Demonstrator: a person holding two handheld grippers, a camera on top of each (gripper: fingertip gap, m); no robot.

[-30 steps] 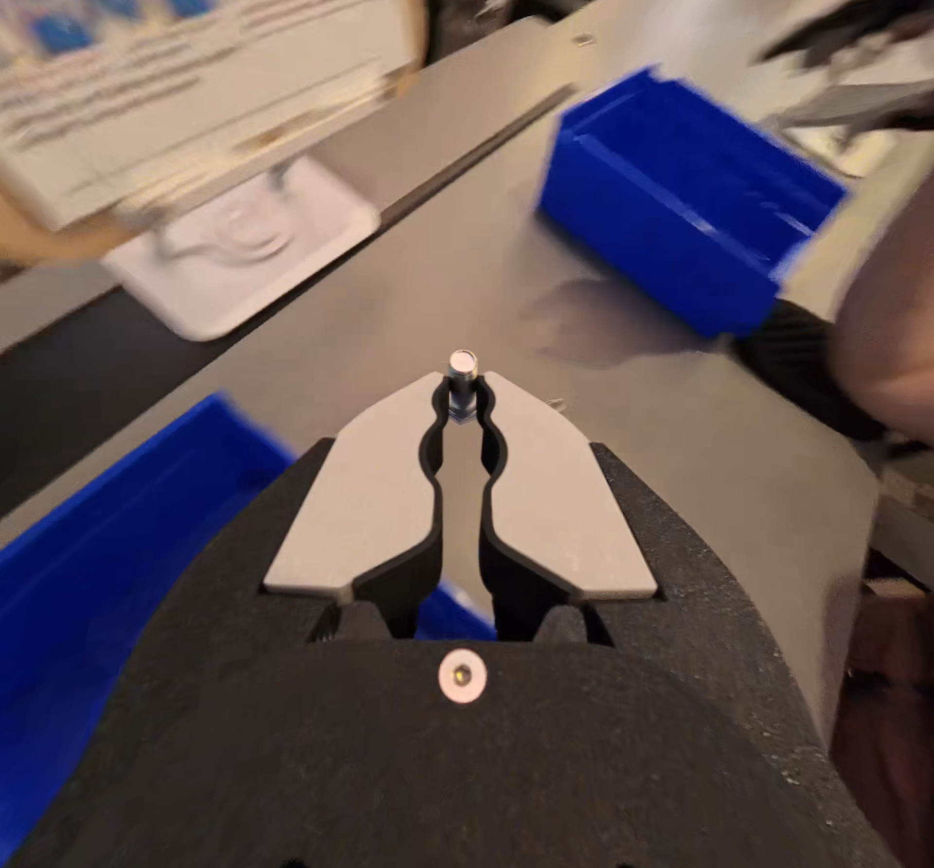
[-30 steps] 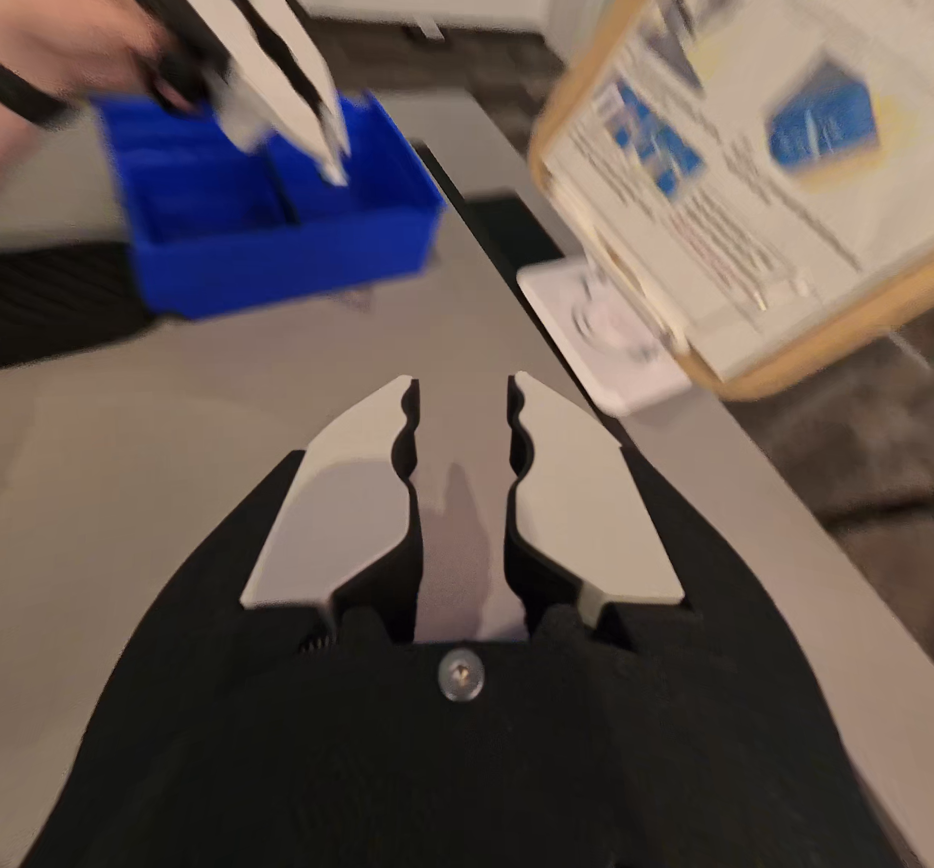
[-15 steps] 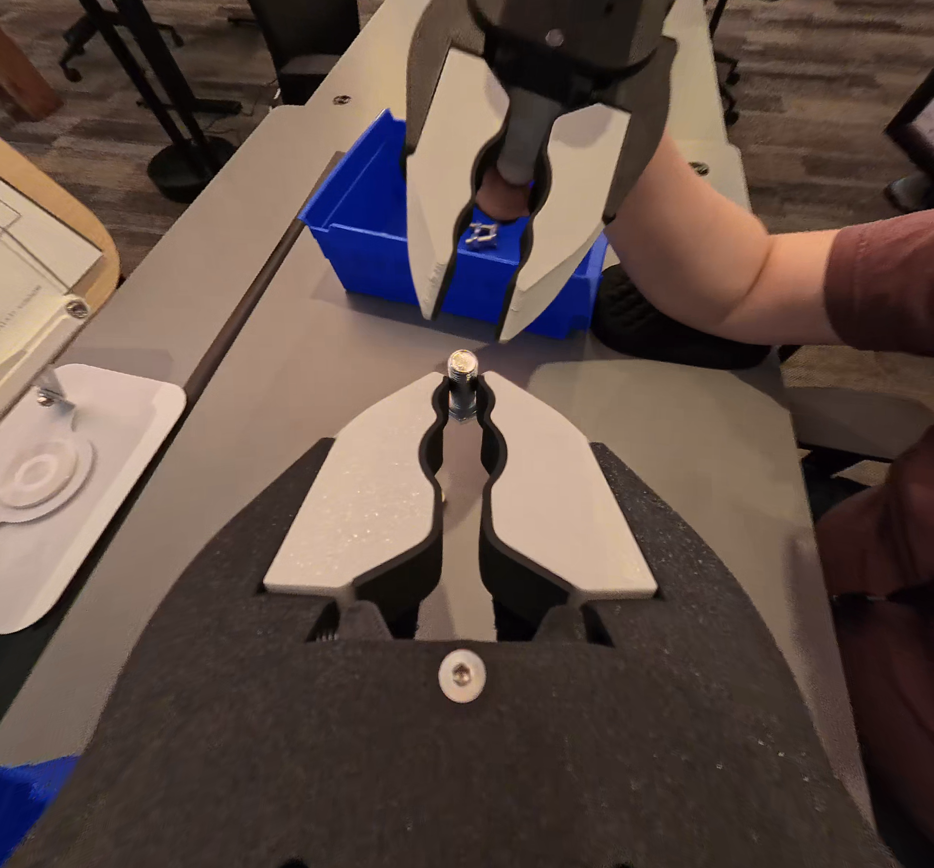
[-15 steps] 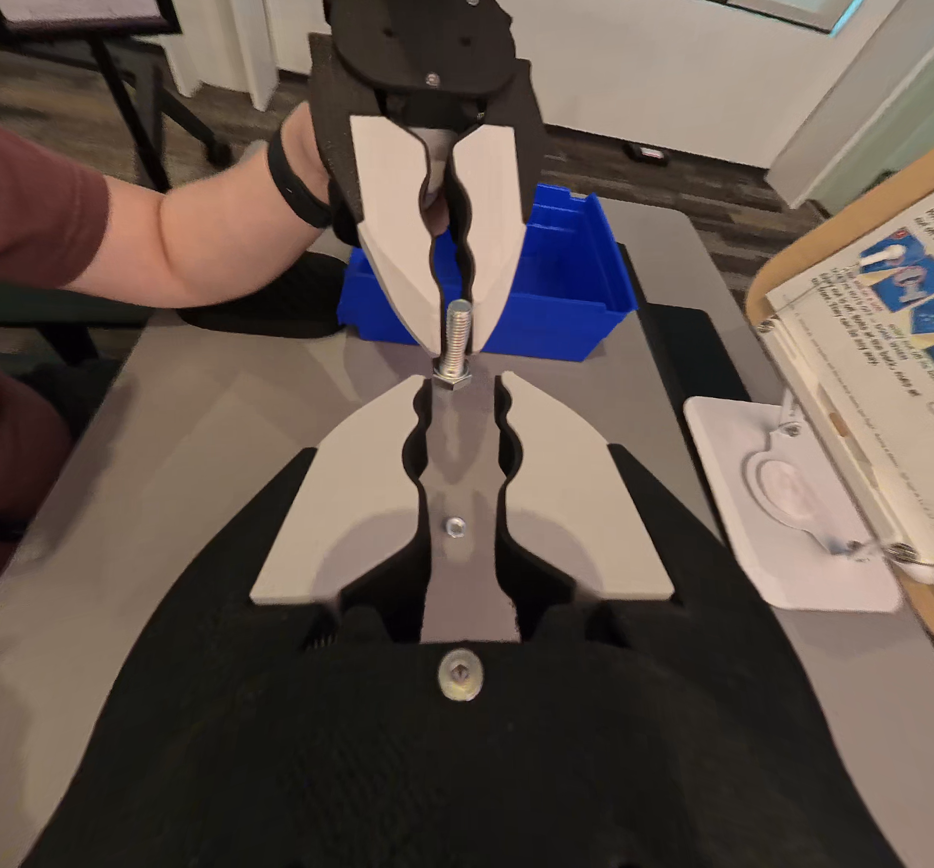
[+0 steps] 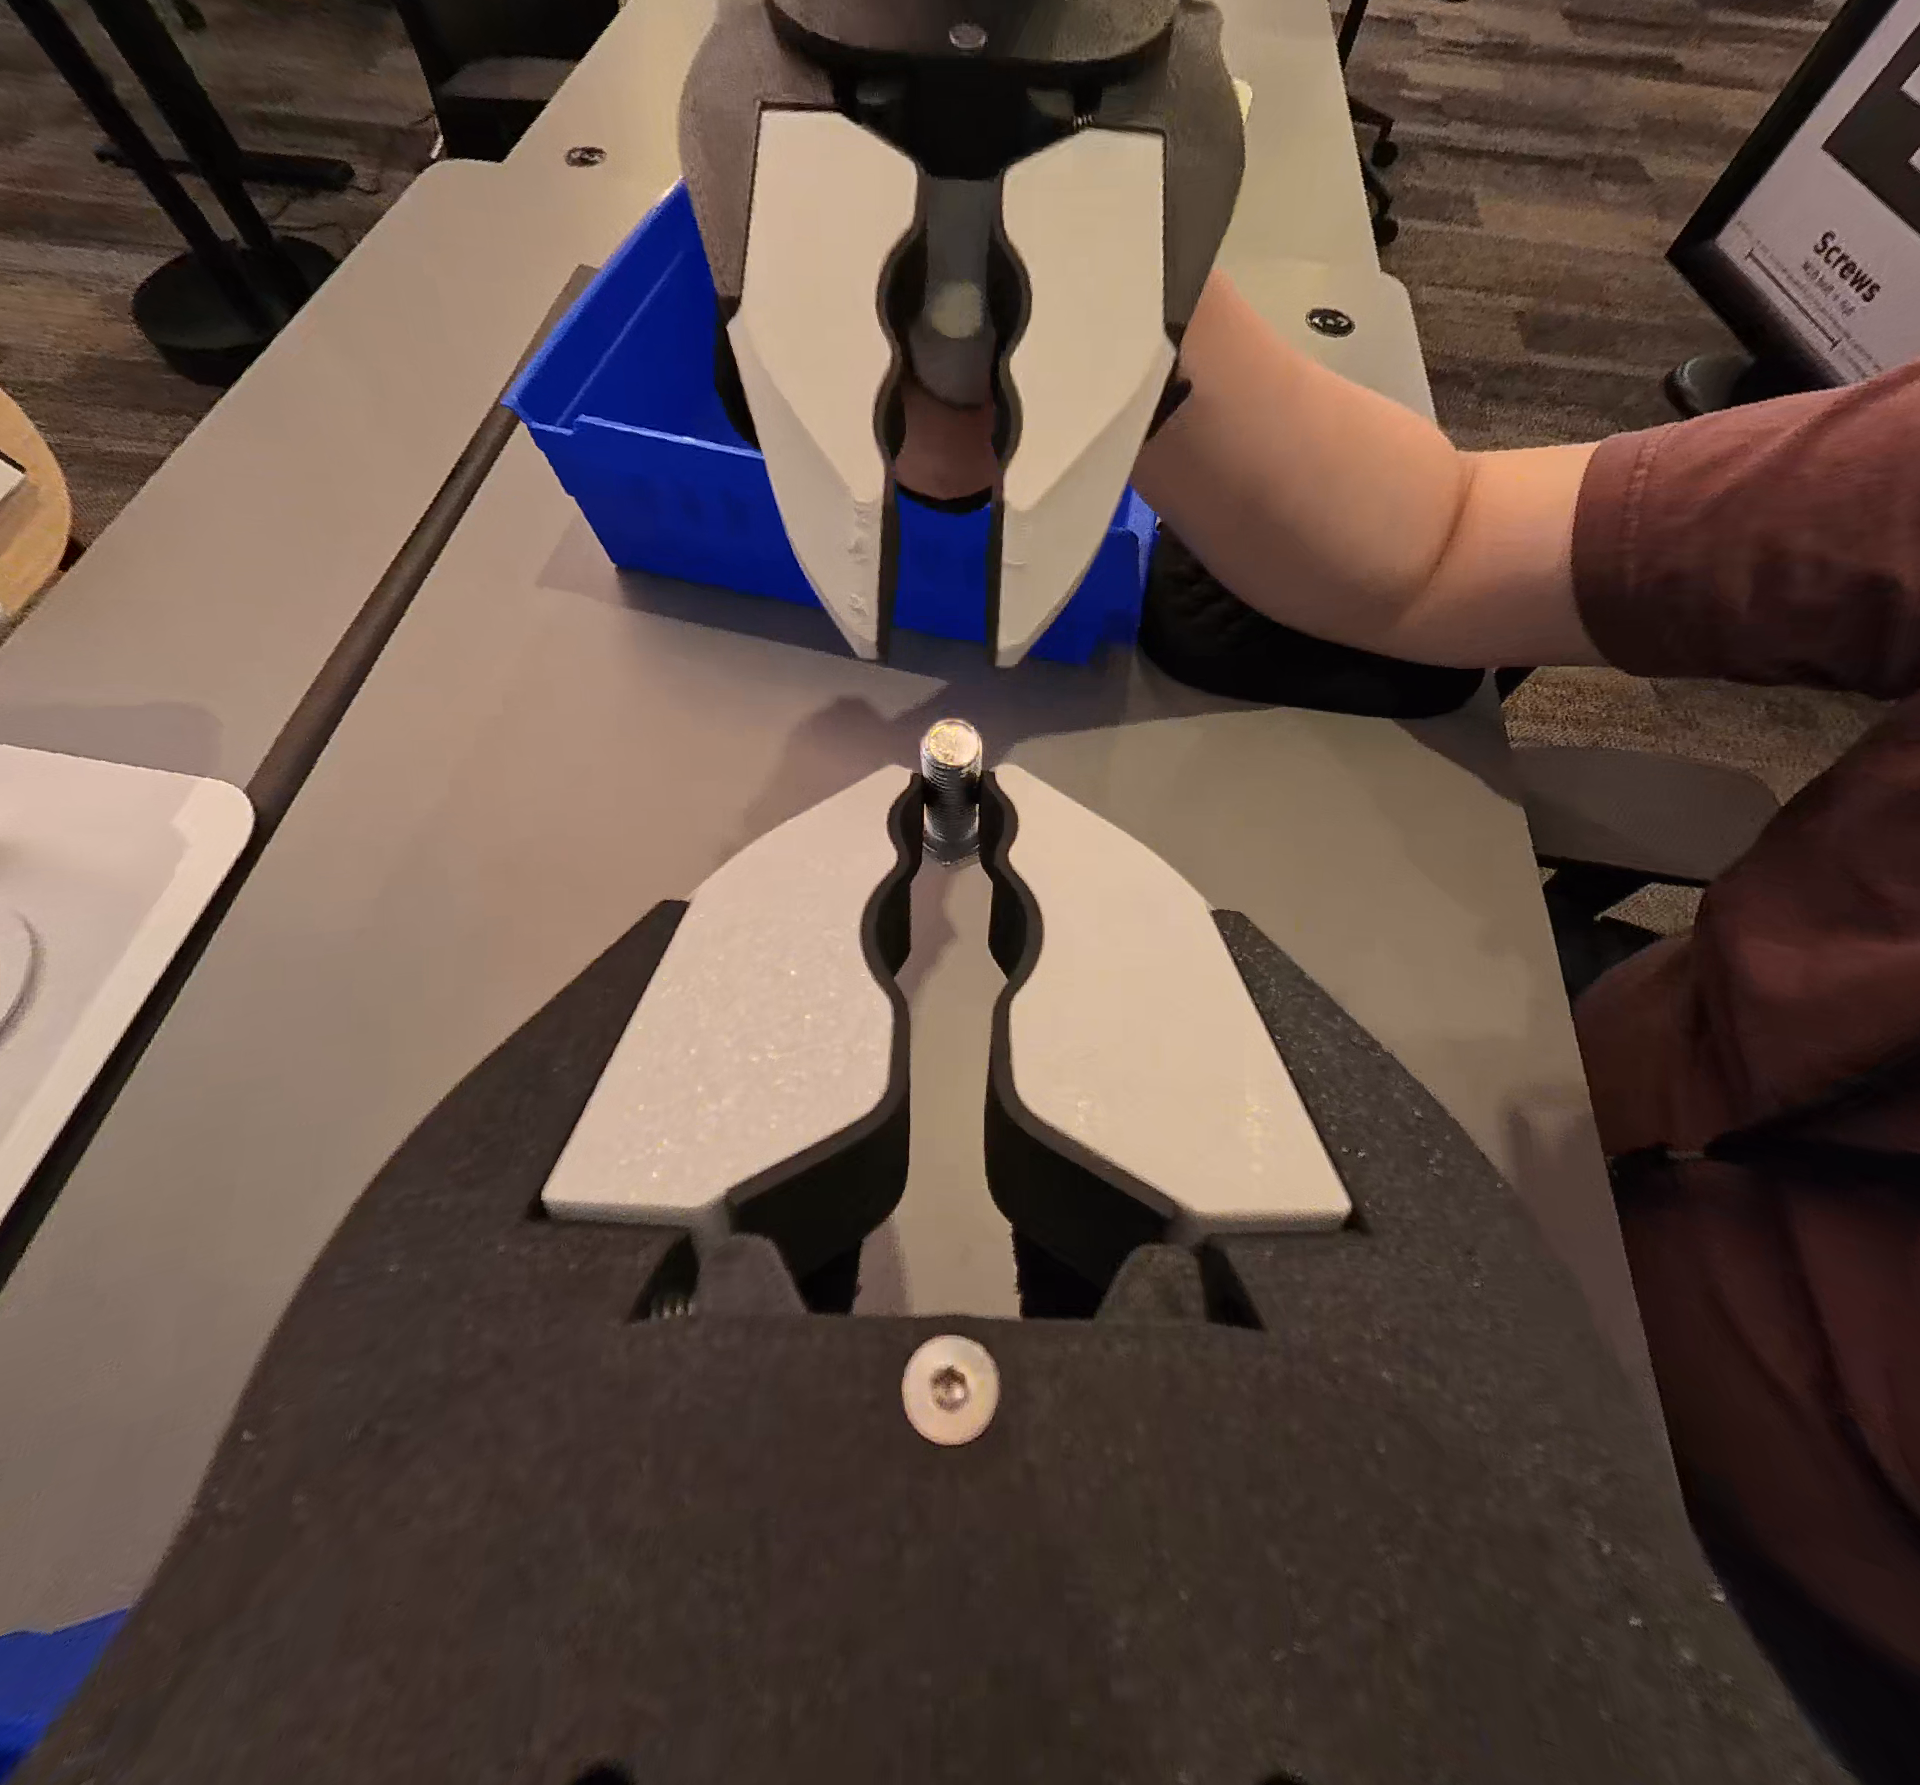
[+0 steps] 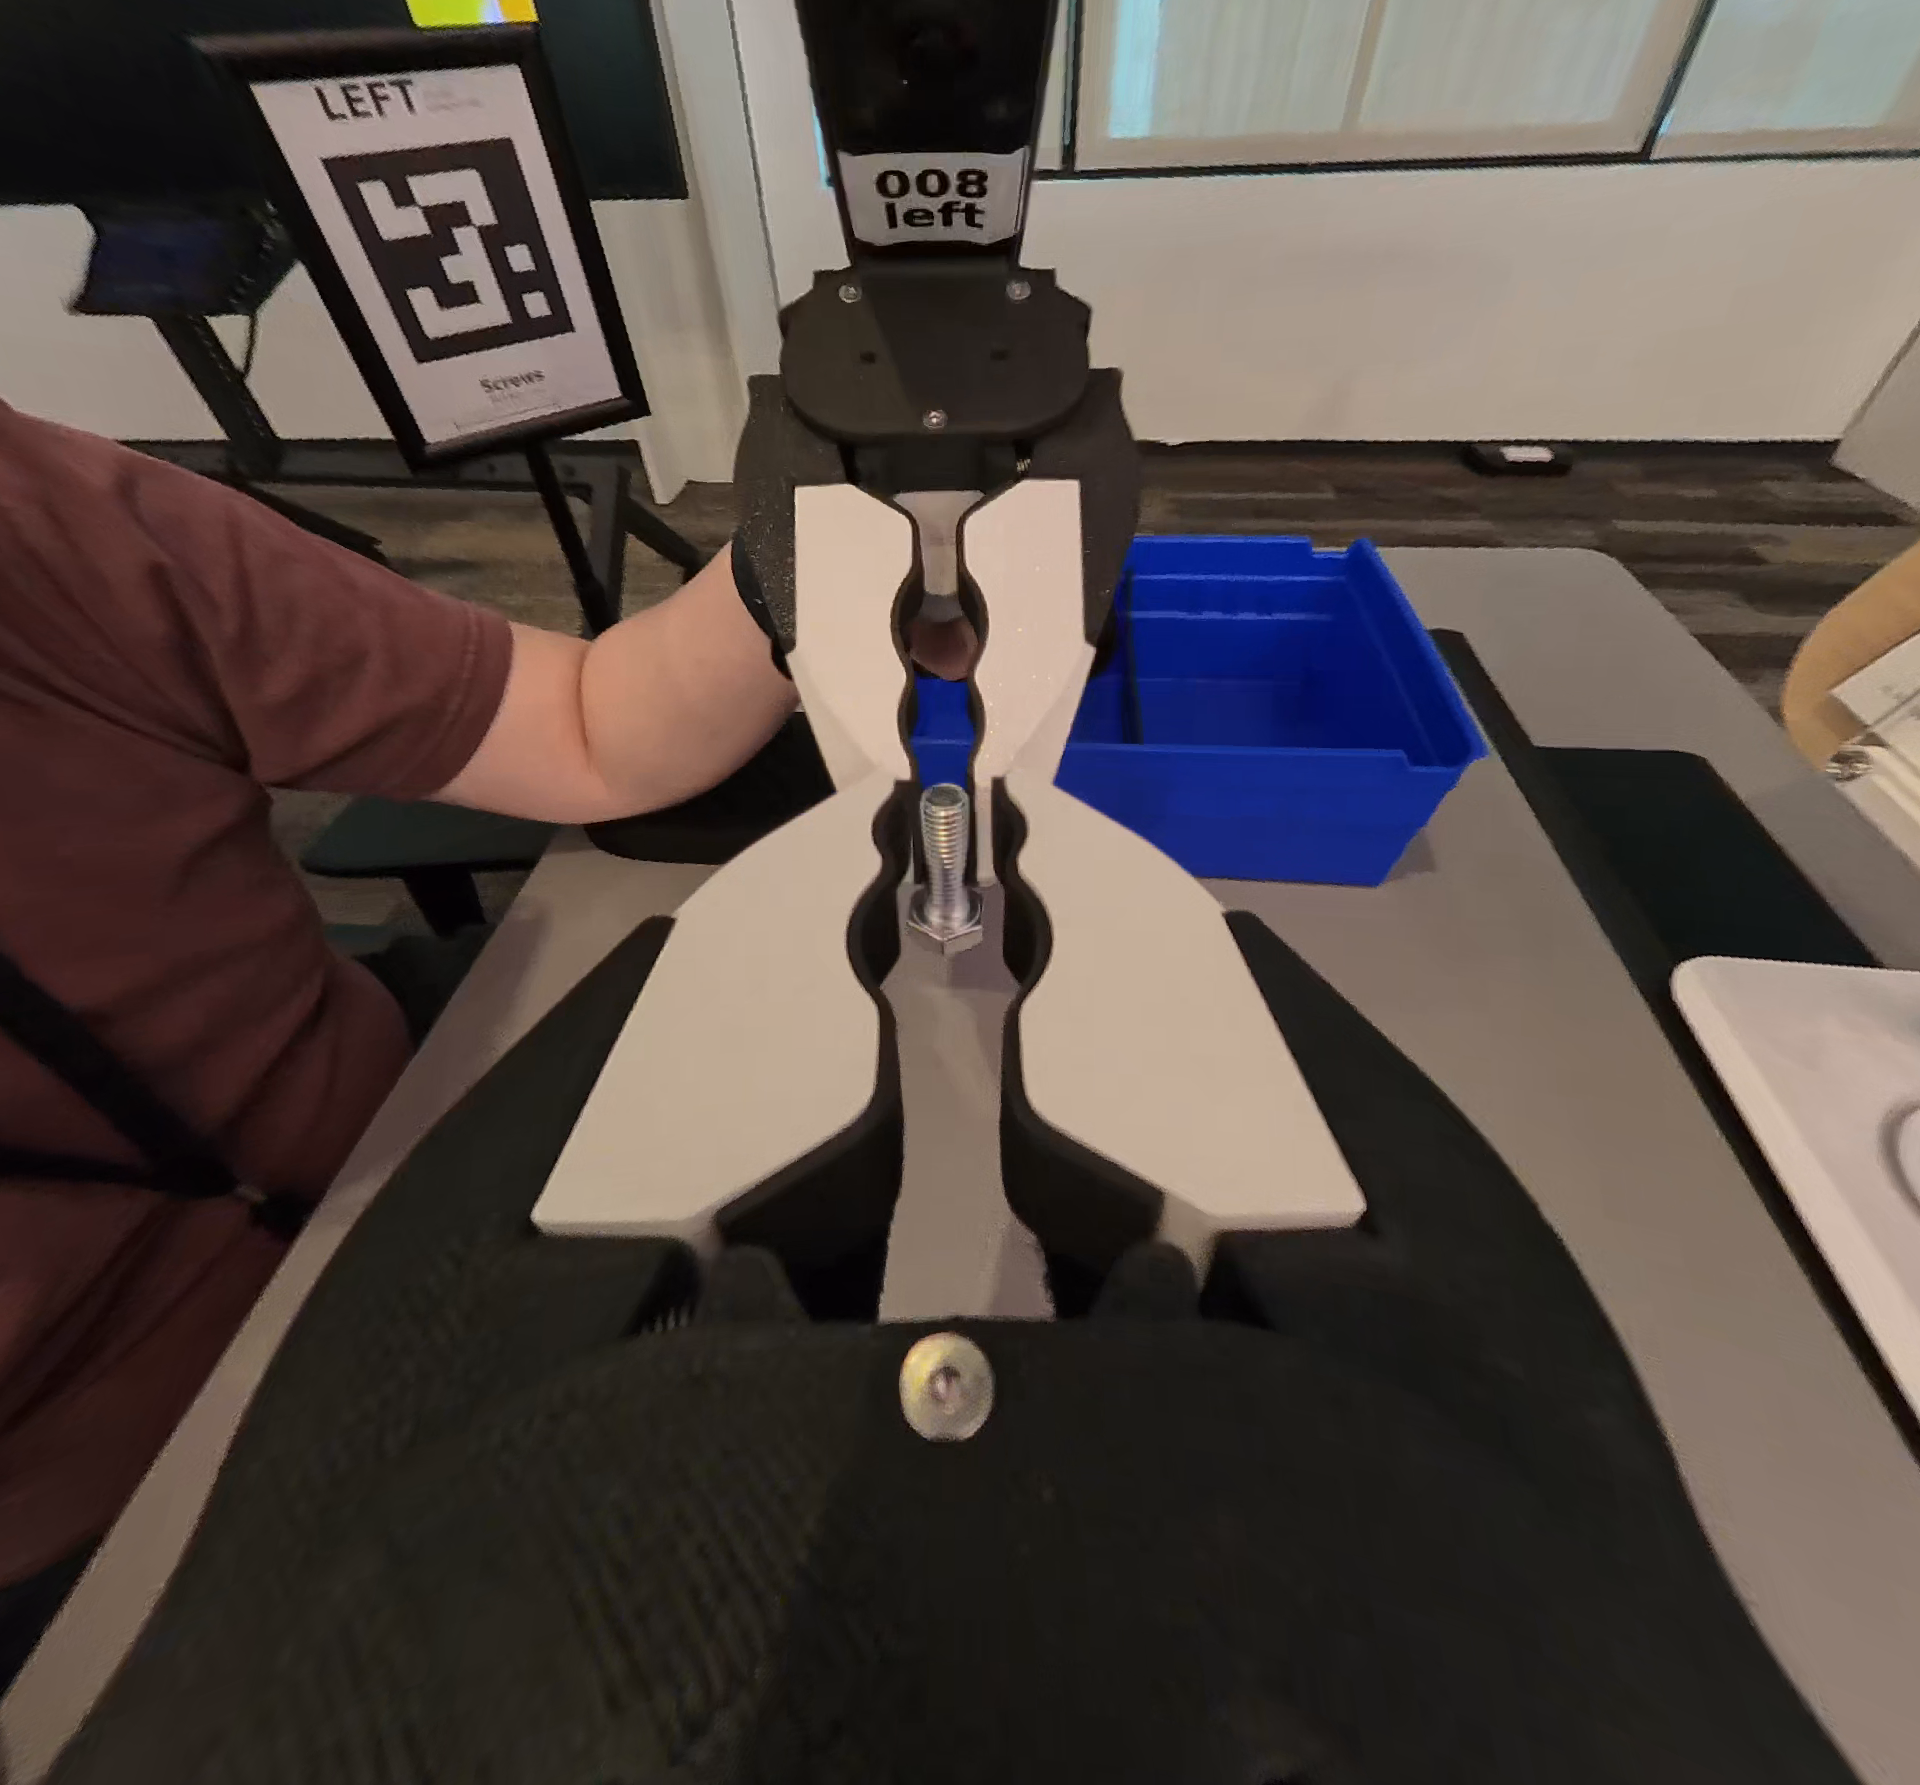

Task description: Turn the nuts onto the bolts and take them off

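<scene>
A silver bolt (image 5: 950, 790) is gripped between the tips of the left gripper (image 5: 950, 805), seen at the centre of the left wrist view; the fingers are closed down to a narrow slit around the threaded shank. In the right wrist view the same bolt (image 6: 941, 868) is seen just above the middle of the frame, its shank pointing up the picture and its hex head nearest the camera. Whether a nut sits on it cannot be told.

The right gripper (image 6: 943, 790) is held with its fingers parted a little, one on each side of the bolt; whether they touch it cannot be told. In the left wrist view the right gripper (image 5: 943, 660) is seen in the upper middle, tips just above the bolt's end and apart from it.

A blue bin (image 5: 665, 447) is seen behind it on the grey table (image 5: 468, 800). Another blue bin (image 6: 1278, 727) is seen at the right of centre in the right wrist view. A white tray (image 6: 1808, 1112) lies at the right edge.
</scene>
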